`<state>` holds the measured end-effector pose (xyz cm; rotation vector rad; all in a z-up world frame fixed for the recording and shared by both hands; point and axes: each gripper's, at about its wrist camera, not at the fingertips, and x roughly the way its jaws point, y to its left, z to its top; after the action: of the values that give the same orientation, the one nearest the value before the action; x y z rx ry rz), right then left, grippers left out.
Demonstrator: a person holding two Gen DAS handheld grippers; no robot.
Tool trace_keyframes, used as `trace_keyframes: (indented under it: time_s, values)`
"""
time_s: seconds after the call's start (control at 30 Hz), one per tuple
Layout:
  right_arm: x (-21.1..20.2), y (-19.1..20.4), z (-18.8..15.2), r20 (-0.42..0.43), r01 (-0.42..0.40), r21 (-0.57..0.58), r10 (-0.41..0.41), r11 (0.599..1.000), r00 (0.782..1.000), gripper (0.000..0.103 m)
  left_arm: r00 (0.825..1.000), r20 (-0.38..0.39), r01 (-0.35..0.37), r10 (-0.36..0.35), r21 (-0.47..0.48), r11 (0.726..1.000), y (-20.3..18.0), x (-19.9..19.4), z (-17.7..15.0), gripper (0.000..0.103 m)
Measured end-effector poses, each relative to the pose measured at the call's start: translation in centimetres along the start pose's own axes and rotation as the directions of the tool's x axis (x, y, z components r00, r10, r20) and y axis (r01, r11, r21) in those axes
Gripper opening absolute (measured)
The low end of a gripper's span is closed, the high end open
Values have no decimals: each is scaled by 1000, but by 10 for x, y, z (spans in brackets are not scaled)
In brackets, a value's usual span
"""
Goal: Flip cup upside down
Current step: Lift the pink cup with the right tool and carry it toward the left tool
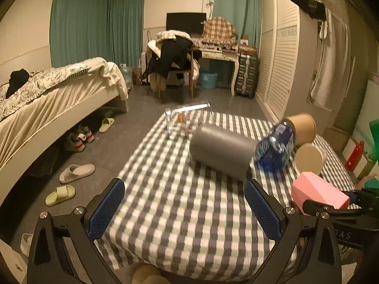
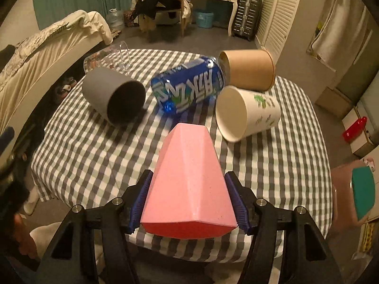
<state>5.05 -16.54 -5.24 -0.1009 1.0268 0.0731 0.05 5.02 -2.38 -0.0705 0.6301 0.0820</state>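
Pink cup (image 2: 189, 184) sits between the jaws of the right gripper (image 2: 189, 203), which are closed on its flanks near the wide mouth end, blue pads (image 2: 144, 198) pressed to either side. Its long axis runs straight ahead along the fingers, mouth nearest the camera and narrower base pointing forward over the checked desk (image 2: 94, 151), so the cup lies roughly level, neither upright nor inverted. Whether it touches the cloth I cannot tell. Turning it mouth-down looks to need a pitch of the wrist that swings the base up and the rim toward the cloth below the jaws. The right hand alone has it. The left gripper (image 1: 184, 210) hangs to the cup's left with jaws wide and nothing between them, its pads (image 1: 106, 210) over bare cloth; from there the pink cup (image 1: 319, 194) shows off to the right. Ahead of the right jaws and to the left lies a grey cup (image 2: 113, 97) on its side, mouth facing back. Straight ahead lies a blue bottle (image 2: 189, 87) whose label bears large white characters, apparently Chinese, upside down here and not surely readable. Ahead to the right lie a white cup (image 2: 246, 113) with small green prints and a brown tub (image 2: 248, 69). No other writing can be read apart from the letters "DAS" on the gripper body in the left view.
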Motion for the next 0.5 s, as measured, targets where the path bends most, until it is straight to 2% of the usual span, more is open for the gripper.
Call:
trace_keyframes:
  time_s: [0.2,0.3,0.4,0.43,0.47,0.5]
  values:
    - [17,-6,-14,-13,-46,8,46,999,999,61,999,-35,-2,2,18,1000,-13,-3,-9,103]
    - [17,-10,-19,15,-87,10,87,996,996,61,999,-43,8,-8,16,1000,-19,-8,-9,103]
    - [18,-15,-20,18,-127,2,127,992,992,61,999,-35,-24,26,55,998,-32,-16,-6,103]
    - [17,-18,-20,21,-124,1,124,992,992,65,999,-28,-36,38,69,997,-37,-19,-4,103]
    - [13,-23,-20,34,-112,6,112,994,993,78,999,-23,-42,44,77,996,-40,-22,-1,103]
    - [7,-30,-19,50,-117,10,116,993,992,84,999,-19,-47,48,82,996,-43,-24,1,103]
